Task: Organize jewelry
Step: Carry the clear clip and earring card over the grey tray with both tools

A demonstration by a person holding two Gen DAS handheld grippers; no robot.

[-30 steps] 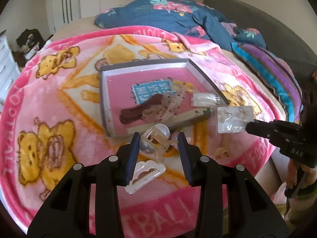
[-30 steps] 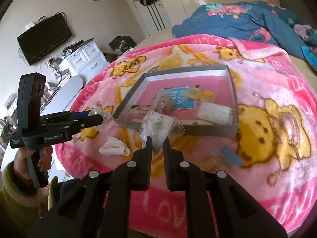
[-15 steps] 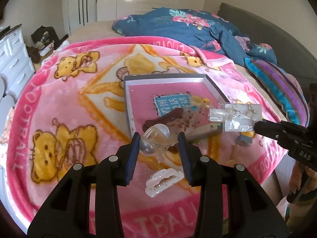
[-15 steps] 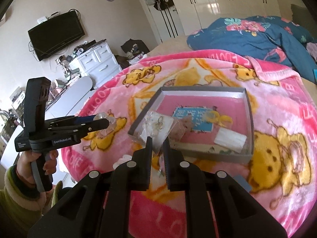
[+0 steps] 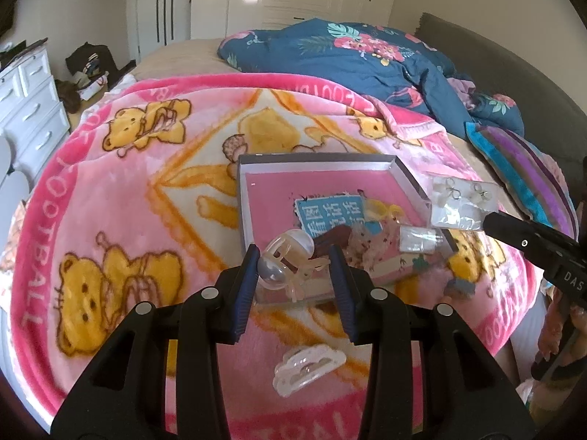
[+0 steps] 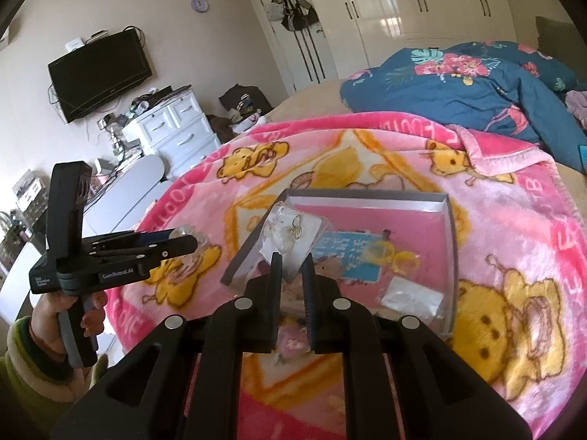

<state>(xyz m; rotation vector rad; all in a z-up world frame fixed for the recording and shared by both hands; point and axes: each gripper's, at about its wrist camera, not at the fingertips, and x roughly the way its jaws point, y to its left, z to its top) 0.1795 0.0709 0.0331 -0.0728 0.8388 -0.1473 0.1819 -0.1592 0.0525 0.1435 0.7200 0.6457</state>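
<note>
Your gray box (image 5: 407, 174) sits open on the pink blanket (image 5: 110, 190), ready for jewelry. Your right gripper (image 6: 292, 269) pinches the earring packet (image 6: 290, 234) above the box. Your left gripper (image 5: 295, 275) squeezes a clear hair clip (image 5: 284, 260), maybe heading there too.

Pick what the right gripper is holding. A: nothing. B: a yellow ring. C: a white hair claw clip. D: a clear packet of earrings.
D: the right gripper is shut on the clear packet of earrings, lifted over the grey tray.
</note>
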